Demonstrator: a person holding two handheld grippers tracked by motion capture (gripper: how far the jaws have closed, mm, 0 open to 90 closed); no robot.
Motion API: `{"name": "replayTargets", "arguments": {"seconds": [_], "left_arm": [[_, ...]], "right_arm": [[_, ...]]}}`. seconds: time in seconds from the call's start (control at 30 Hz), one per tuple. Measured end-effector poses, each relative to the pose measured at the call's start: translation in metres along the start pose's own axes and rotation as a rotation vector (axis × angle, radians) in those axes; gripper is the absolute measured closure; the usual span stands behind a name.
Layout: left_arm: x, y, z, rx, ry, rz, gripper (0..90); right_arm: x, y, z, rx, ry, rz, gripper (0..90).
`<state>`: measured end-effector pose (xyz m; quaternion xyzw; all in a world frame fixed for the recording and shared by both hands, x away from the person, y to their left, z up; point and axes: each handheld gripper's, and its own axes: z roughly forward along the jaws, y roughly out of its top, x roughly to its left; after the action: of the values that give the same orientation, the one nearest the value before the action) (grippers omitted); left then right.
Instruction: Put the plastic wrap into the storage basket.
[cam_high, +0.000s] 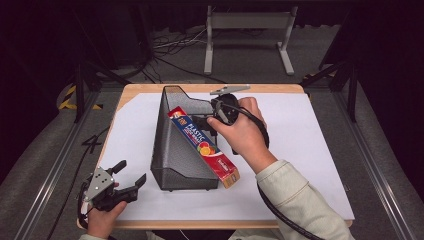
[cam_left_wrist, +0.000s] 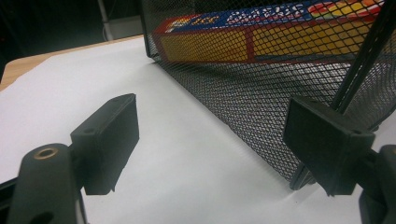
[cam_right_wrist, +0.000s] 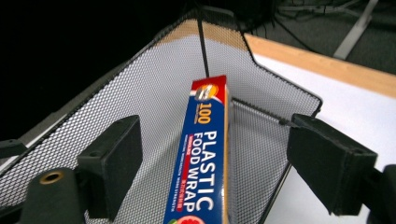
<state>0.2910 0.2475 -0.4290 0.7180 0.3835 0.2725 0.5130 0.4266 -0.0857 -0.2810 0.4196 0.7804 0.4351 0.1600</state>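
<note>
High view shows the plastic wrap box (cam_high: 204, 148) leaning slantwise in the mesh file holder (cam_high: 176, 150), its long axis running from the spread right hand-held gripper (cam_high: 204, 120) toward the surface's (cam_high: 300, 145) near edge, while the spread left hand-held gripper (cam_high: 129, 175) rests well apart.

Wooden table (cam_high: 132, 90) covered by white sheet (cam_high: 310, 150); black mesh file holder (cam_high: 172, 150) standing directly on sheet, left of centre.
</note>
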Motion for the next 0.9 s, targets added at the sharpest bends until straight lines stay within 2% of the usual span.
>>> {"name": "replayTargets", "arguments": {"seconds": [0.1, 0.27, 0.53, 0.63, 0.8, 0.87, 0.9], "left_arm": [[0.000, 0.000, 0.001, 0.003, -0.002, 0.002, 19.3], [0.000, 0.000, 0.000, 0.002, 0.001, 0.002, 19.2], [0.001, 0.000, -0.002, 0.001, 0.005, 0.000, 19.2], [0.001, 0.000, -0.002, 0.001, 0.006, 0.000, 19.2], [0.000, 0.000, -0.002, 0.002, 0.006, 0.002, 19.2], [0.000, 0.000, -0.002, 0.003, 0.007, 0.002, 19.2], [0.000, -0.001, -0.002, 0.004, 0.006, -0.002, 19.2]], "right_arm": [[-0.003, -0.002, -0.007, -0.030, 0.015, -0.016, 18.9], [-0.004, -0.006, -0.014, -0.049, 0.028, -0.031, 18.6], [-0.019, -0.017, -0.036, -0.082, 0.045, -0.032, 18.3], [-0.028, -0.022, -0.046, -0.105, 0.039, -0.032, 18.2], [-0.047, -0.037, -0.073, -0.145, 0.019, -0.052, 17.7], [-0.052, -0.042, -0.079, -0.153, 0.006, -0.060, 17.6], [-0.061, -0.051, -0.090, -0.156, -0.025, -0.073, 17.6]]}}
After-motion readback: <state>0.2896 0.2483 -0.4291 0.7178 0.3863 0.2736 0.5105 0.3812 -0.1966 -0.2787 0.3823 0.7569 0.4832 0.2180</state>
